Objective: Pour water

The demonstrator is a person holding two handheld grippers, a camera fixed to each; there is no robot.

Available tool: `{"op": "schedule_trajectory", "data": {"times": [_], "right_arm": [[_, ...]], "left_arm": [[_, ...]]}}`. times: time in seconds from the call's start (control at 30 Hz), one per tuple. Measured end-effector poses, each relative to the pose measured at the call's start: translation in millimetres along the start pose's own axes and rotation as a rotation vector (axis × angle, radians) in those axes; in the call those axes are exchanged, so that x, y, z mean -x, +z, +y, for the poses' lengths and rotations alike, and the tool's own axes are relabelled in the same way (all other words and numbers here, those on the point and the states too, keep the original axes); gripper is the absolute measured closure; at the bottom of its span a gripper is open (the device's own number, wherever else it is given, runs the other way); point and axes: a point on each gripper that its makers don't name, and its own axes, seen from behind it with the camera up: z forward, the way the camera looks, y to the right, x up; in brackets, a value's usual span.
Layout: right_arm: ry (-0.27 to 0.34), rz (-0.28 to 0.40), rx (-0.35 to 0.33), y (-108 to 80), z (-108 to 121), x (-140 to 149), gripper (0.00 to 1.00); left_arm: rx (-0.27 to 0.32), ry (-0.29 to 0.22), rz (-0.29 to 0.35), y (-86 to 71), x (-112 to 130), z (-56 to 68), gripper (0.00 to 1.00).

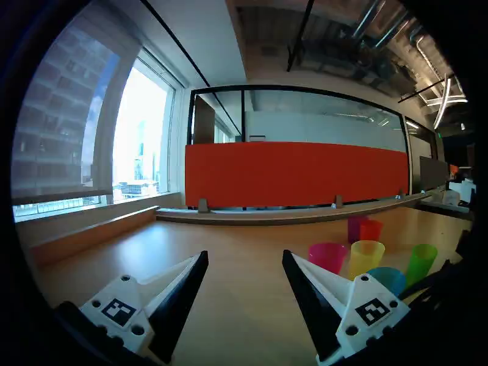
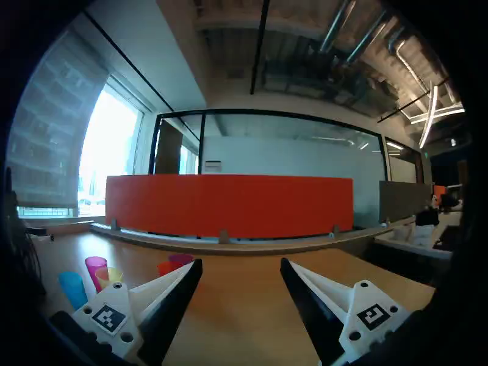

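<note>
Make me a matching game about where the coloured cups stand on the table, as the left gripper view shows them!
Cups:
1 pink cup
2 green cup
3 blue cup
4 orange cup

Places in the left gripper view:
A at the back, beside the purple cup
B nearest the camera
C leftmost of the group
D rightmost of the group

Pairs: 1-C; 2-D; 3-B; 4-A.

Both views low over desk (image 1: 244, 262), facing shared orange partition (image 1: 293, 174)
</note>
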Motion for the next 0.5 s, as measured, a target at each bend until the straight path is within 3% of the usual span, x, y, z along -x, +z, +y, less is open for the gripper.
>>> {"op": "schedule_trajectory", "data": {"times": [0.5], "right_arm": [[0.020, -0.032, 0.002, 6.7, 9.8, 33.2, 0.01]], "left_arm": [[0.000, 0.000, 0.000, -0.5, 0.2, -0.6, 0.10]]}}
